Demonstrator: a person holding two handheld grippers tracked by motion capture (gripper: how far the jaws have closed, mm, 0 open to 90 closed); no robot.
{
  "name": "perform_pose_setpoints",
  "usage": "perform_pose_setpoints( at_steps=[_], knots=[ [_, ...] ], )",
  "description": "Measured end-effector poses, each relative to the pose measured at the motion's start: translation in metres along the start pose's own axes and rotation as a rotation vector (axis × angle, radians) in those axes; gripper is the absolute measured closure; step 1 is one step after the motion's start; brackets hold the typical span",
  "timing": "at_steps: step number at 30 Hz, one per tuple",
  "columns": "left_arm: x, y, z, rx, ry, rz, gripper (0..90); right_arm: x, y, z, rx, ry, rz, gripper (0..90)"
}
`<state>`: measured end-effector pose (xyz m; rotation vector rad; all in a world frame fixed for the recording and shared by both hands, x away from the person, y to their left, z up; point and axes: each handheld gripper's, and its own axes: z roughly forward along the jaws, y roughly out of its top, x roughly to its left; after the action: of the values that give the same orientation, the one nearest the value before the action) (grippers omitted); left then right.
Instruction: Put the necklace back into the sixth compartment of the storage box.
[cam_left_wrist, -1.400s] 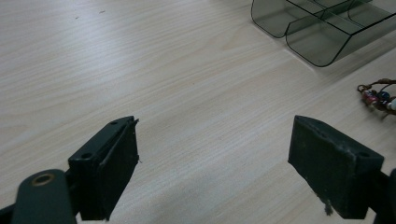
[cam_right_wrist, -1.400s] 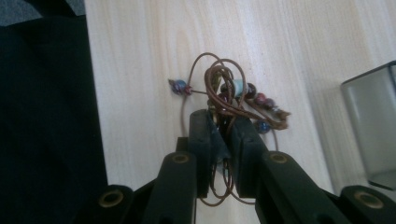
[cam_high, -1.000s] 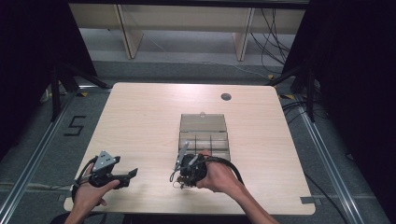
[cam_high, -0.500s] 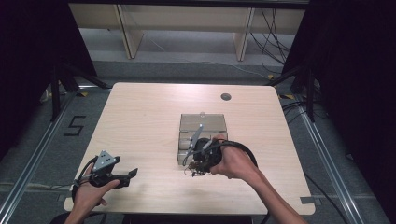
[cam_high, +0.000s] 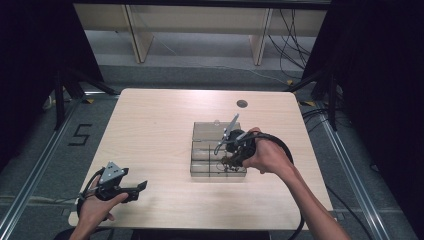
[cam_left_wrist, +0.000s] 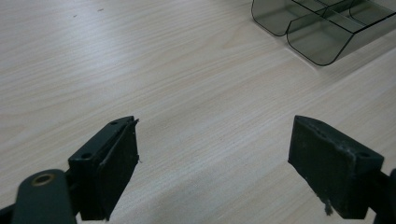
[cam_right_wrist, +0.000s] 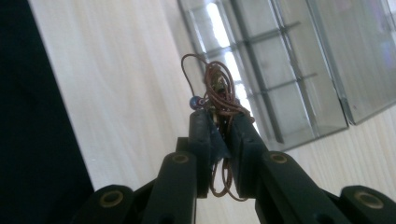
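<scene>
Nearest us, our left gripper (cam_high: 131, 188) rests on the counter (cam_high: 150, 130), jaws apart. Farther off, our right gripper (cam_right_wrist: 219, 123), jaws clamped on a brown cord necklace (cam_right_wrist: 215, 91), hangs over the clear compartment box (cam_high: 207, 131).

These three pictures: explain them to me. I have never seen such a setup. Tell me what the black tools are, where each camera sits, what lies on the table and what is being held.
A person sits at a wooden table and holds a hand-operated two-jaw gripper in each hand. The high view looks down from above the person's side. The other two cameras ride on the grippers and look along their black jaws.

On the table lies a clear plastic organizer box with small compartments, its lid open.

The left gripper rests near the table's edge, jaws wide apart, with nothing between them. The right gripper is above the box and shut on a tangle of thin reddish-brown cord with a small bead.
</scene>
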<state>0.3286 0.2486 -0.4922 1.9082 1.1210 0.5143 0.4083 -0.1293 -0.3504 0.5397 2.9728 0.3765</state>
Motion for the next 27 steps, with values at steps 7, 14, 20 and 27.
perform_pose_setpoints(
  at_steps=[7, 14, 20, 27],
  knots=[
    [0.001, 0.0, -0.001, 0.008, 0.0, 0.014, 15.3, -0.026, -0.006, 0.017, 0.031, 0.002, 0.058, 81.3],
    [0.0, 0.0, 0.0, -0.001, -0.005, 0.004, 15.3, -0.04, -0.002, 0.035, 0.064, 0.011, 0.081, 81.3],
    [0.0, 0.0, -0.001, -0.002, -0.005, 0.014, 15.3, -0.048, -0.002, 0.053, 0.098, 0.034, 0.095, 81.3],
    [0.0, 0.0, 0.0, -0.002, -0.006, 0.007, 15.2, -0.053, -0.008, 0.07, 0.166, 0.046, 0.121, 81.3]
  ],
)
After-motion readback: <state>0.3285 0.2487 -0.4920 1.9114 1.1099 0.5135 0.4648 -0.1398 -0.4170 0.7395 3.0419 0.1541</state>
